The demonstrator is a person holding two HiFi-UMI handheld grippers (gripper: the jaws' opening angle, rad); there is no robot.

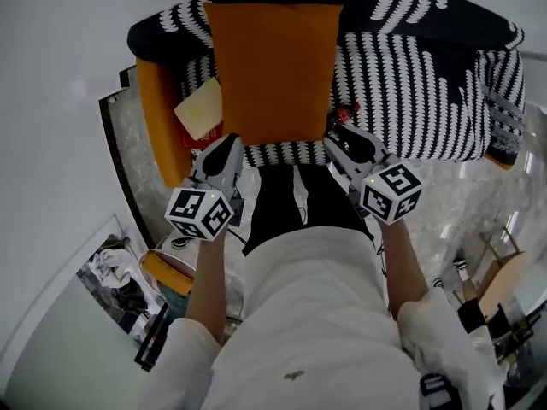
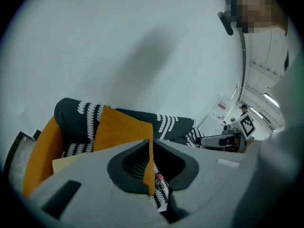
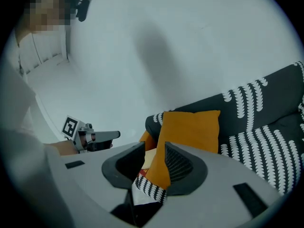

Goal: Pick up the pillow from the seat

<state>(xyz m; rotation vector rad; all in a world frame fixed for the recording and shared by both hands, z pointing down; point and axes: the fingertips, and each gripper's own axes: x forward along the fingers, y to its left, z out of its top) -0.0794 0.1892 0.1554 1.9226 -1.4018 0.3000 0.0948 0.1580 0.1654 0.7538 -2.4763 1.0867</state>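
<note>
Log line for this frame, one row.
left gripper: shut on pillow corner | right gripper: fingers apart, other pillow corner between them | pillow: upright before sofa

Hidden and unclear
The orange pillow (image 1: 273, 67) hides part of the patterned sofa (image 1: 427, 75); the small red thing (image 1: 344, 114) by its corner is too small to identify.

Head view looks steeply down on the sofa (image 1: 427, 75); both gripper views face it closely, sharing the orange pillow (image 1: 273, 67).

Cream flat square (image 1: 199, 107), marble floor (image 1: 461, 196), white wall (image 1: 68, 24)
</note>
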